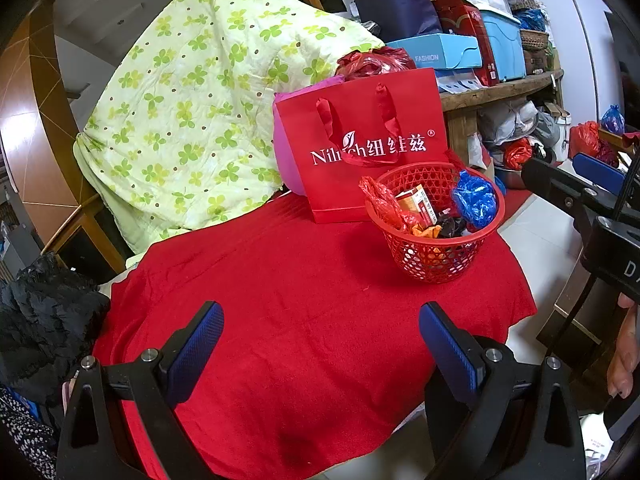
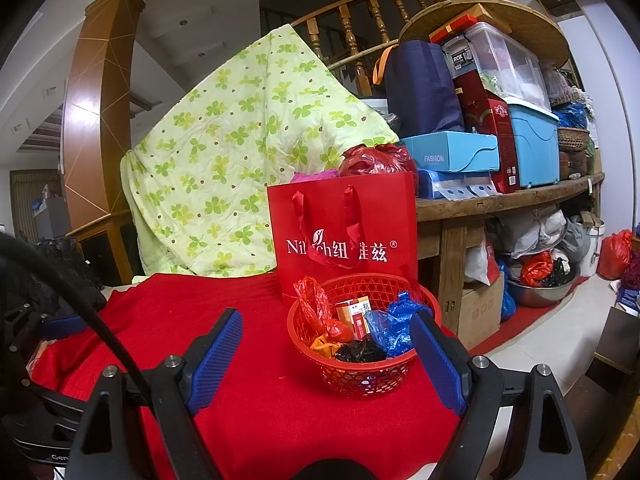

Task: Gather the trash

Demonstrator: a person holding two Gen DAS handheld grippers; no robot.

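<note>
My right claw (image 2: 326, 354) is spread wide and holds nothing. The red basket (image 2: 362, 380) sits just ahead of it, a little toward my right finger, with the trash in it: a blue plastic bag (image 2: 390, 326), a crumpled red wrapper (image 2: 316, 308), a small orange box (image 2: 354, 314) and something dark (image 2: 360, 350). I see no loose scrap on the red cloth (image 2: 260, 412), so I judge the collecting nearly done; what is left is to draw back level without clipping the rim. Behind the basket stands a red paper bag (image 2: 344, 236).

My left claw (image 1: 320, 348) is spread too, empty, angled down over bare cloth, the basket well ahead to its right.
</note>
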